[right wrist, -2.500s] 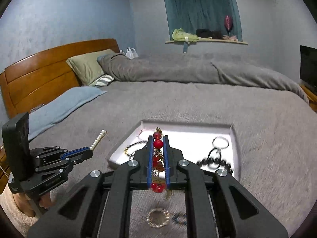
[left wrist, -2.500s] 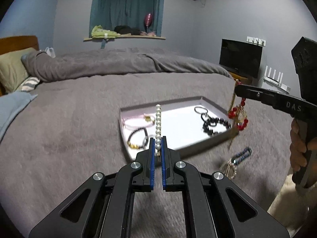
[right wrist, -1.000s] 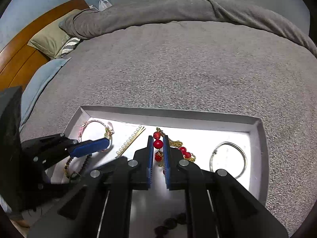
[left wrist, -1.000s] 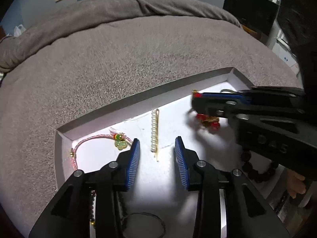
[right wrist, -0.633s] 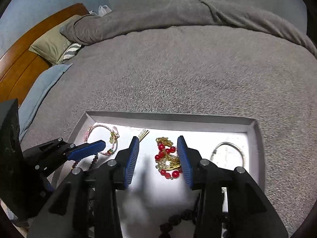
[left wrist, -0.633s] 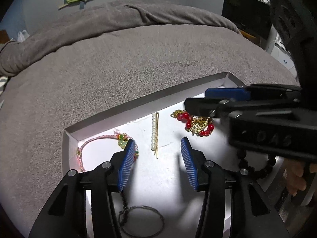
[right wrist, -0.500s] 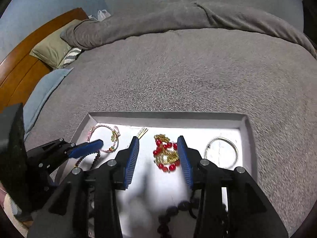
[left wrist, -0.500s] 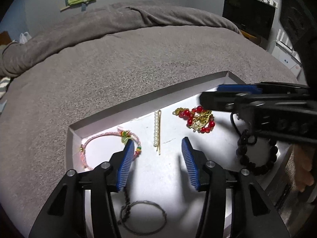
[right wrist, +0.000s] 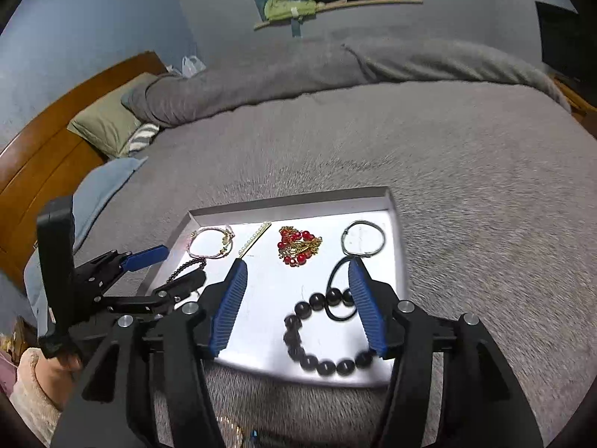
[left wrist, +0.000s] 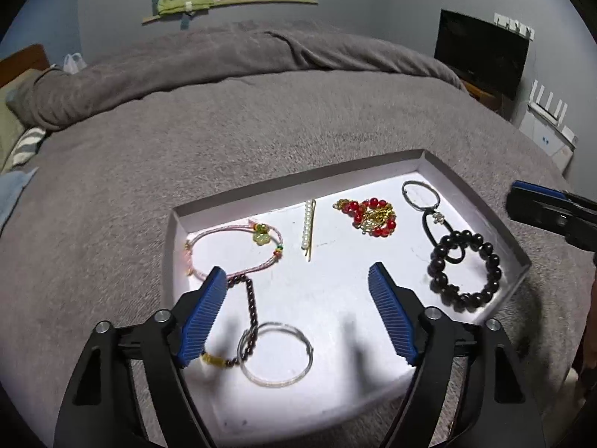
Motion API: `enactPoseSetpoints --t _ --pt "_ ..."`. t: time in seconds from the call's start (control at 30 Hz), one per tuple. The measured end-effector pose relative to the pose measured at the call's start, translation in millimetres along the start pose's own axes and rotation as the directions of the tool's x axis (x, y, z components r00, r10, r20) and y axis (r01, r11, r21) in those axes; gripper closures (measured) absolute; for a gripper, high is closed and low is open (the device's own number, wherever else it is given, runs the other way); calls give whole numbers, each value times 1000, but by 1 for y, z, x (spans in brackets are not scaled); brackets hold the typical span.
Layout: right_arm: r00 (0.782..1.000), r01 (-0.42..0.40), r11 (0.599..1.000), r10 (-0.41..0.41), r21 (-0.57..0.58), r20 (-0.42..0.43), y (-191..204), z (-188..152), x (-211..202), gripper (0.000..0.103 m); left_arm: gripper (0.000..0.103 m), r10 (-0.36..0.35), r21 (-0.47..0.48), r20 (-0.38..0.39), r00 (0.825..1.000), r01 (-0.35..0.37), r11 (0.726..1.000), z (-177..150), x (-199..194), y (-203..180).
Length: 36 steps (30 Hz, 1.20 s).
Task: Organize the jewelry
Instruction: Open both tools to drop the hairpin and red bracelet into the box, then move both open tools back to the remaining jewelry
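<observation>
both grippers hang wide open and empty over the near end of the white tray [left wrist: 481, 209]: the left gripper [left wrist: 298, 313] sits above a thin silver ring [left wrist: 276, 354] and a dark small-bead strand [left wrist: 252, 310], and the right gripper [right wrist: 296, 306] sits above the big black bead bracelet [right wrist: 317, 339] and a black hair tie [right wrist: 337, 291] that overlaps it. beyond these lie a pink cord bracelet [left wrist: 233, 248], a pearl hair clip [left wrist: 309, 229], the red and gold piece [left wrist: 367, 216] and a silver bangle [left wrist: 419, 194], all inside the tray and mostly apart from each other. the likely trouble is snagging: the ring lies across the dark strand, and the hair tie threads over the black beads, so pinching one could drag its neighbour along and jumble what is already laid out. the tray rests on a soft grey blanket [left wrist: 186, 142], so pressing down on a rim might tip it. something gold shows on the blanket at the bottom edge of the right view [right wrist: 231, 427], too cut off to identify, possibly still to collect. farther off are a pillow [right wrist: 108, 127], the wooden headboard [right wrist: 44, 156] and a window ledge [left wrist: 231, 2] with clothes.
</observation>
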State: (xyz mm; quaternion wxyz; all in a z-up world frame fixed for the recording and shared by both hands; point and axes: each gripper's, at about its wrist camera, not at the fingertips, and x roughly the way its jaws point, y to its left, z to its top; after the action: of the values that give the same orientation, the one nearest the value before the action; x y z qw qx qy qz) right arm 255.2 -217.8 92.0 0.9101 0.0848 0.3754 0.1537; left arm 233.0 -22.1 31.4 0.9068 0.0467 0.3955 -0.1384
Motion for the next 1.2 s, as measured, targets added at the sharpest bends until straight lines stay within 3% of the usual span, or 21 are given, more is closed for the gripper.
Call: enactPoseSetpoints --t 0.07,0.13,0.2,0.33,0.63,0.8,1.07,1.2 --pt "999 13 1000 -13 -6 29 0 -6 -13 40 20 6 -1 26 1000 -6 1000 -4 -13 -3" --pt "998 27 1000 -26 -11 59 0 -11 -24 27 15 16 -2 56 998 -16 1000 -10 -25 -6" --pt "995 43 999 -41 -24 94 0 -18 -36 20 11 25 -4 88 996 -25 1000 -17 -37 -8" --pt "990 59 998 -54 -37 134 0 -29 -51 6 9 41 -13 137 990 -39 999 -33 -57 -12" --pt "979 118 993 -114 -13 171 -15 -60 -62 5 7 57 -29 235 970 -51 998 -66 -94 -22" --pt "977 138 988 -147 65 155 -39 -84 -59 5 7 17 18 266 964 -23 1000 -83 -99 -39" --pt "964 209 977 -213 41 162 -53 -123 -59 5 7 -20 101 225 974 -3 995 -105 -75 -67" --pt "964 193 980 -199 52 175 -58 -133 -59 5 7 -35 137 227 973 4 991 -114 -68 -78"
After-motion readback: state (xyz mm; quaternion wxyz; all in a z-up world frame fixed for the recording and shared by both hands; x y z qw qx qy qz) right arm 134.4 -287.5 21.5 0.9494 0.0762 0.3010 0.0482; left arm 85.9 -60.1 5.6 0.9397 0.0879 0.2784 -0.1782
